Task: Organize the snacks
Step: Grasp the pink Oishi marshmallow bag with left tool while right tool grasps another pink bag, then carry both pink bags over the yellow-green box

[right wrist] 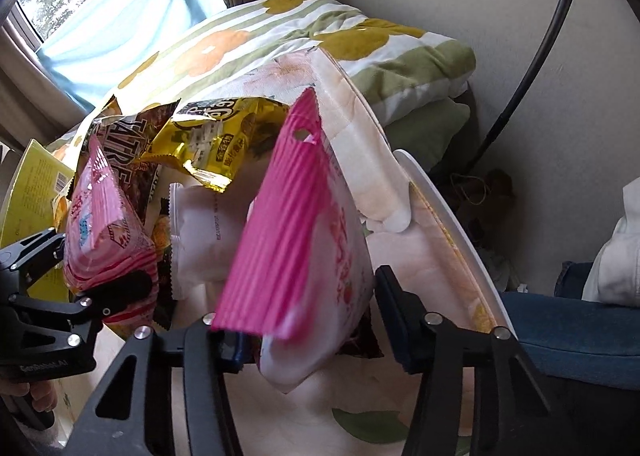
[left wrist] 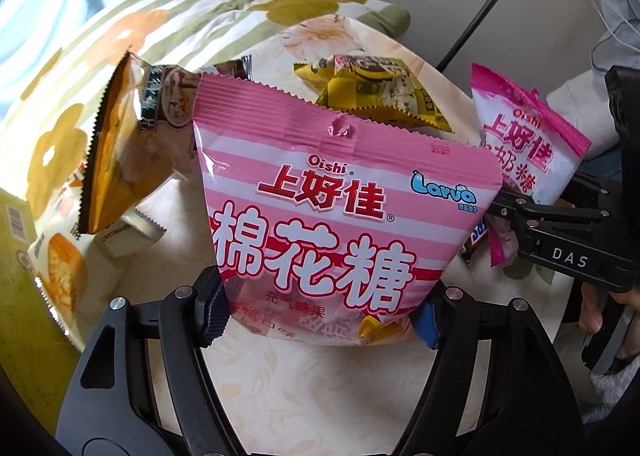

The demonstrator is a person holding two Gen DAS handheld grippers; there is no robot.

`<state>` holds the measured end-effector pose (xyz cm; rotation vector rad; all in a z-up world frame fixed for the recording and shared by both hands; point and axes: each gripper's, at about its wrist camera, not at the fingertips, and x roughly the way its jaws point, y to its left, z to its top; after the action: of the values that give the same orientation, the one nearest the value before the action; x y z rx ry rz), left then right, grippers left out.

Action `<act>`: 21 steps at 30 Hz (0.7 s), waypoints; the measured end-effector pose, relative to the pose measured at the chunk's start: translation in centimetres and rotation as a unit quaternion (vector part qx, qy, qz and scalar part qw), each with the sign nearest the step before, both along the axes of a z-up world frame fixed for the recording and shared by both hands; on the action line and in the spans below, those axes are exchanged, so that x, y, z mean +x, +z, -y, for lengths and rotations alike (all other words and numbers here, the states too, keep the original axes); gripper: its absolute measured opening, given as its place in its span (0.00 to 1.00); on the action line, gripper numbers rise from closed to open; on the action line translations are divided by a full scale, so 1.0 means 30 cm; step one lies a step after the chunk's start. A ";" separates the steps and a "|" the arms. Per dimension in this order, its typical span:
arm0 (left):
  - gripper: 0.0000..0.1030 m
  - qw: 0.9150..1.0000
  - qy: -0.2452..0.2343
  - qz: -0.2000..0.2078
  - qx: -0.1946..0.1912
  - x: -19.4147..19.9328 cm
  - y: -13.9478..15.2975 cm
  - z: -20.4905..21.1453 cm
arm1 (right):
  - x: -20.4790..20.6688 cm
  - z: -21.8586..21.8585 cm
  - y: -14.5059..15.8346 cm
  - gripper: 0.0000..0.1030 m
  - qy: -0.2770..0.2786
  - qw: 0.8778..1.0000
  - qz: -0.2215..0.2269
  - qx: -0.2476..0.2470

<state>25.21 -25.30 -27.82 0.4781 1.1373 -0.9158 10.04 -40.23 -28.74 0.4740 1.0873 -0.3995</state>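
Observation:
My left gripper [left wrist: 320, 320] is shut on the lower edge of a pink striped Oishi marshmallow bag [left wrist: 340, 216] and holds it upright above the table. It also shows in the right wrist view [right wrist: 106, 240]. My right gripper [right wrist: 308, 332] is shut on a white bag with a bright pink top seal [right wrist: 296, 240], an Oishi milk candy bag, also seen in the left wrist view [left wrist: 520, 148], held upright to the right of the marshmallow bag.
A yellow candy bag [left wrist: 376, 96], an orange-brown bag [left wrist: 120, 152] and other snack packets lie on the floral tablecloth [left wrist: 300, 384]. A yellow box [left wrist: 16, 224] stands at the left. A flowered quilt [right wrist: 320, 36] is behind. A person's leg in jeans [right wrist: 576, 320] is right.

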 end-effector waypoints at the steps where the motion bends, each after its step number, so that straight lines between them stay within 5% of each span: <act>1: 0.67 1.000 0.003 0.002 -0.001 -0.001 0.009 -0.002 | -0.002 0.001 0.001 0.45 -0.001 1.000 -0.001 0.001; 15: 0.67 0.995 0.085 0.033 -0.040 -0.071 0.207 -0.080 | -0.062 -0.020 0.198 0.36 0.062 0.997 0.034 -0.033; 21: 0.67 0.984 0.158 0.059 -0.064 -0.073 0.337 -0.175 | -0.030 -0.044 0.335 0.36 0.124 0.989 0.072 -0.038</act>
<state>23.02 -20.04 -17.70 0.2341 1.0030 -0.6696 9.13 -38.91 -18.68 0.2908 0.9732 -0.1826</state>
